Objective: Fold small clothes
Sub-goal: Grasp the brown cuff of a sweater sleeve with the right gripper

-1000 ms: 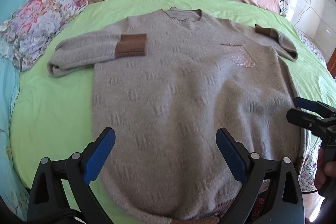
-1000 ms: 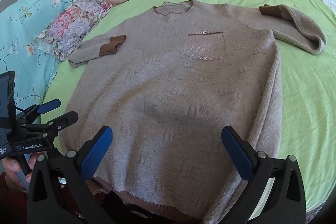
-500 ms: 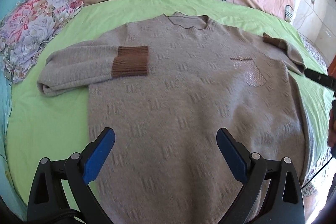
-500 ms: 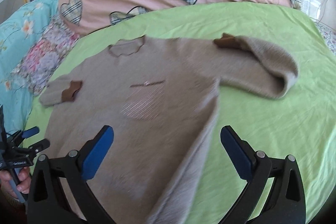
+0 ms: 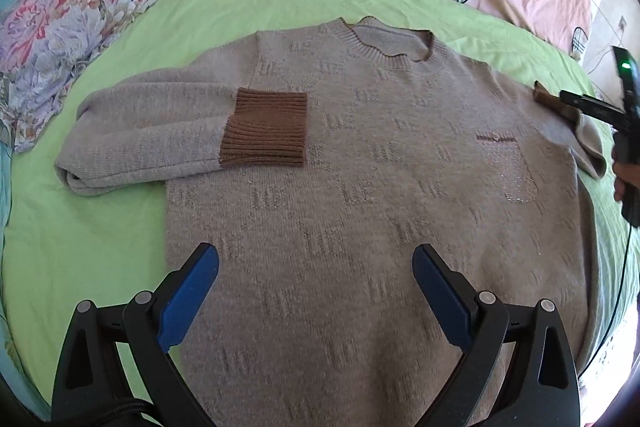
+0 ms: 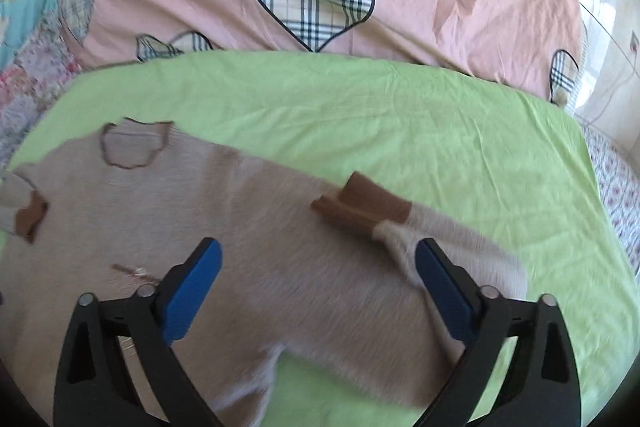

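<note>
A grey-beige knit sweater (image 5: 360,195) lies face up on the green sheet (image 5: 88,251). Its left sleeve is folded inward, with the brown cuff (image 5: 266,127) lying on the chest. My left gripper (image 5: 316,287) is open and empty above the sweater's lower body. My right gripper (image 6: 318,275) is open and empty above the folded right sleeve, close to its brown cuff (image 6: 364,207). The right gripper also shows at the right edge of the left wrist view (image 5: 592,107), by that cuff. The collar (image 6: 134,143) lies at the far left of the right wrist view.
A pink quilt with plaid hearts (image 6: 312,3) lies along the far side of the bed. A floral pillow (image 5: 52,39) sits at the far left. The sheet's right edge (image 6: 600,211) drops off to a patterned cover and the floor.
My right gripper has moved from the sweater's lower hem up and right to the right sleeve cuff. My left gripper has moved forward over the body. The sweater has not moved.
</note>
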{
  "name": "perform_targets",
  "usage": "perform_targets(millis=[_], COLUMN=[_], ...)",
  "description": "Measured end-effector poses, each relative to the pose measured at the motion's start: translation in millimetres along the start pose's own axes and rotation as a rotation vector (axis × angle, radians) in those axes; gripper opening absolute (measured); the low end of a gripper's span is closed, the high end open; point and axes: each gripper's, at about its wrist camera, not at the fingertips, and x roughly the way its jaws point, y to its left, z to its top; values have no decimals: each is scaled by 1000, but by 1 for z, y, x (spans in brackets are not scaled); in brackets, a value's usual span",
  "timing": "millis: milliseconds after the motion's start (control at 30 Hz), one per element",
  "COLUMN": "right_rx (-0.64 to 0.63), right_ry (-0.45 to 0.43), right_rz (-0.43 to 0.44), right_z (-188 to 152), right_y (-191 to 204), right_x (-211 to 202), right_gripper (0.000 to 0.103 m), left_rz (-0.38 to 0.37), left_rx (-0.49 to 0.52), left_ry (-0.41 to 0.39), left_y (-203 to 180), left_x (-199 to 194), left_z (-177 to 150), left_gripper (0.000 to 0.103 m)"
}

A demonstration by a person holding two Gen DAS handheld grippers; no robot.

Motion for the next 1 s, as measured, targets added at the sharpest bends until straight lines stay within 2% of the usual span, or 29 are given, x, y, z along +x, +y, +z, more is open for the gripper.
perform_targets(millis=[67, 100, 167, 200, 267, 333, 467, 600, 733, 867, 1000], right_rx=[-70, -88, -105, -107, -96, -50, 40, 94, 142, 111, 65], right_ry=[47, 76, 141, 169, 181, 159, 89, 43, 22, 28, 63], right_rz=[-50, -58, -66, -61, -74, -36, 103, 272, 477, 672, 762], right_z=[7, 8, 9, 8, 7, 7, 5, 7, 6, 4, -4], right_y=[4, 4, 0, -3, -9, -13, -6, 31, 89, 171, 236], right_x=[25, 38, 61, 71, 75, 67, 35, 9, -9, -20, -19], right_gripper=[77, 76, 60, 55, 20, 12, 11, 11, 11, 11, 11], left_rz=[4, 7, 10, 9, 4, 6, 1, -12, -32, -82, -126], left_rx=[1, 0, -4, -7, -12, -13, -18, -22, -45, -88, -104], left_ry=[12, 17, 25, 27, 27, 29, 28, 9, -2, -23, -24], left_y=[-1, -2, -2, -2, -2, -2, -2, -1, 9, 22, 32], left_x=[5, 7, 10, 12, 15, 17, 18, 12, 5, -2, -4], left_z=[2, 3, 4, 5, 6, 5, 3, 0, -4, -7, -8], left_gripper=[98, 98, 98, 98, 98, 98, 98, 98, 98, 98, 98])
